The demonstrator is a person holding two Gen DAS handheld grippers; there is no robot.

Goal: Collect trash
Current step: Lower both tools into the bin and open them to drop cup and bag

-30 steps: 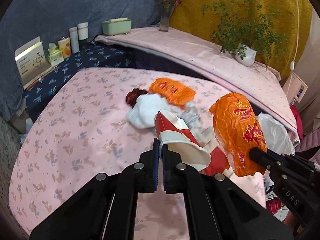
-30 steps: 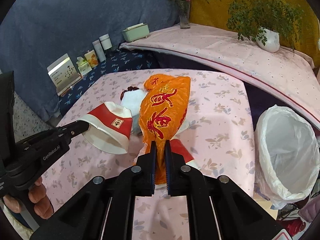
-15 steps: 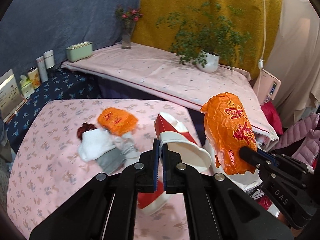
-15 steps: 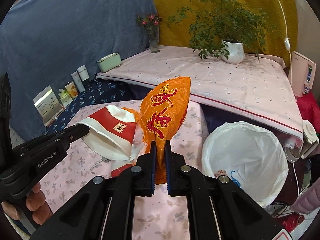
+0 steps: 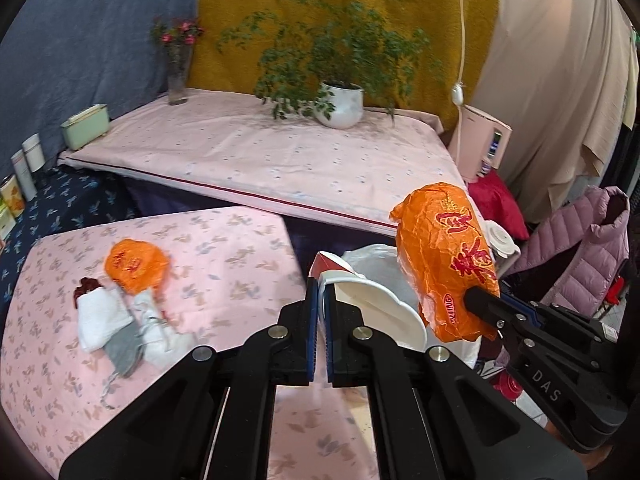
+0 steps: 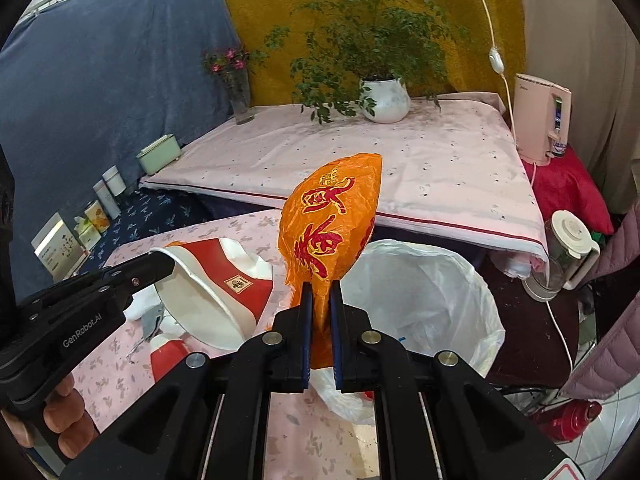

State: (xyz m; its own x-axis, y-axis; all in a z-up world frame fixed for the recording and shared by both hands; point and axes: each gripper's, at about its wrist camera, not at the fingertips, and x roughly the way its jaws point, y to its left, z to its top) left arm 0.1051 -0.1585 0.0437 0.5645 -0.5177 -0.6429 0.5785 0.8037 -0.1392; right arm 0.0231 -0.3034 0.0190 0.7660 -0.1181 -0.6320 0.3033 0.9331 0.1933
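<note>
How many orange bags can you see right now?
2. One orange bag is clamped in the right hand-held gripper beside the bin; the other lies on the pink table. More may be hidden.

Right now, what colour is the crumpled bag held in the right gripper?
The crumpled bag is orange with red printed characters, held in the right gripper; the right wrist view shows it best.
</note>
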